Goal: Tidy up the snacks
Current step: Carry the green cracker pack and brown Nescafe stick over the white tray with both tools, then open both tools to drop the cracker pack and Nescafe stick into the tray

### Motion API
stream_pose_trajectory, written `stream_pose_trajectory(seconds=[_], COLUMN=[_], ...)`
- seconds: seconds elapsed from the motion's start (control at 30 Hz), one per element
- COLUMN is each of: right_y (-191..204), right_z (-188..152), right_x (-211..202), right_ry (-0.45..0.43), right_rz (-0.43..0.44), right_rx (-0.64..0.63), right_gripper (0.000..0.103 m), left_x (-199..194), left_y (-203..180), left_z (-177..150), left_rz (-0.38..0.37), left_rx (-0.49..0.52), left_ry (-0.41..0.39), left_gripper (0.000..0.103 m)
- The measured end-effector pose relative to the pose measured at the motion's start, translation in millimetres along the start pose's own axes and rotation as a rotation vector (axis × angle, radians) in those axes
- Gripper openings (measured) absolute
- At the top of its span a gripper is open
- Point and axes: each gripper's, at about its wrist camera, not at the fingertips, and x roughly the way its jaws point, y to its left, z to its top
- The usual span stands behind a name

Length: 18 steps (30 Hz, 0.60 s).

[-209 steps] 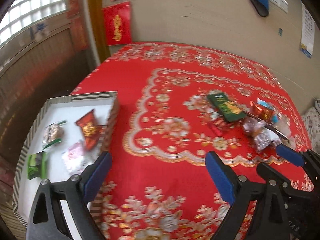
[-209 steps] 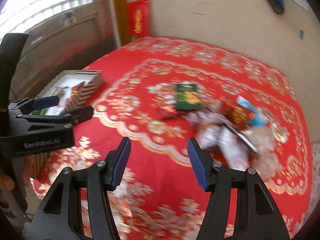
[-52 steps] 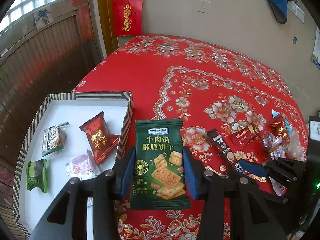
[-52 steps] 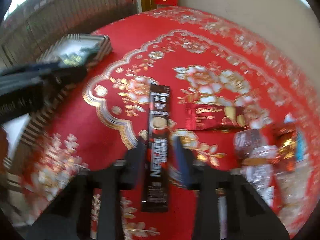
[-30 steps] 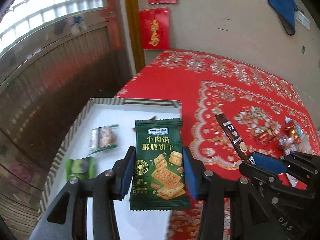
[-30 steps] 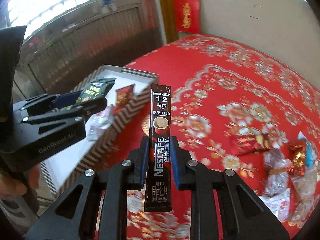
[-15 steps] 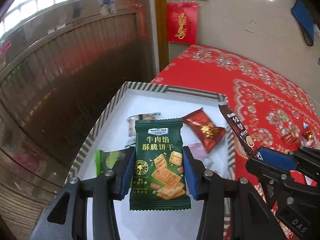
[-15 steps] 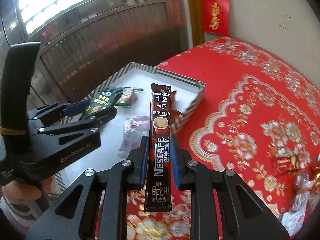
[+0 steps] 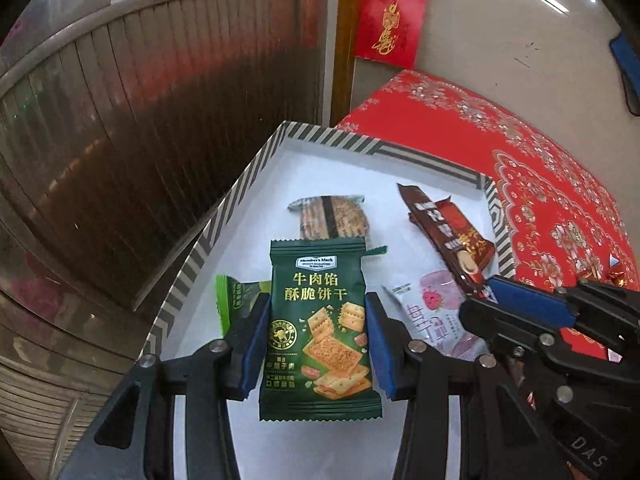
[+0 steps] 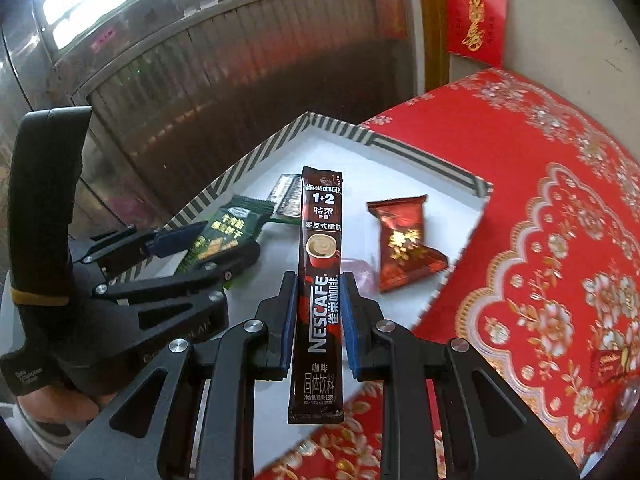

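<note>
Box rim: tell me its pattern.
The box rim has diagonal black-and-white stripes, clearest in the left wrist view.

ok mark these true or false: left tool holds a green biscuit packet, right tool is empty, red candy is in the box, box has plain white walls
1. The left tool holds a green biscuit packet. True.
2. The right tool is empty. False: it grips a Nescafe coffee stick.
3. A red candy packet lies in the box. True.
4. The box has plain white walls. False: the rim is striped black and white.
</note>
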Motion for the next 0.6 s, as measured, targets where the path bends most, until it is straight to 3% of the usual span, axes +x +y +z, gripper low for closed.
stream_pose_trajectory(seconds=[0.4, 0.6], right_y=[1, -5], right_z=[3, 1], right_x=[35, 33], right_ry=[0.072, 0.062], right_rz=[-0.011, 0.021], right_rx=[0.021, 0.08], right_gripper=[0.02, 0.023], left_x=[5, 10], left_y=[5, 10], left_z=[-2, -4], left_rz=[0.076, 0.081], left_rx=[0.029, -0.006], left_ry=[-0.006, 0.012], left_gripper=[0.051, 0.072])
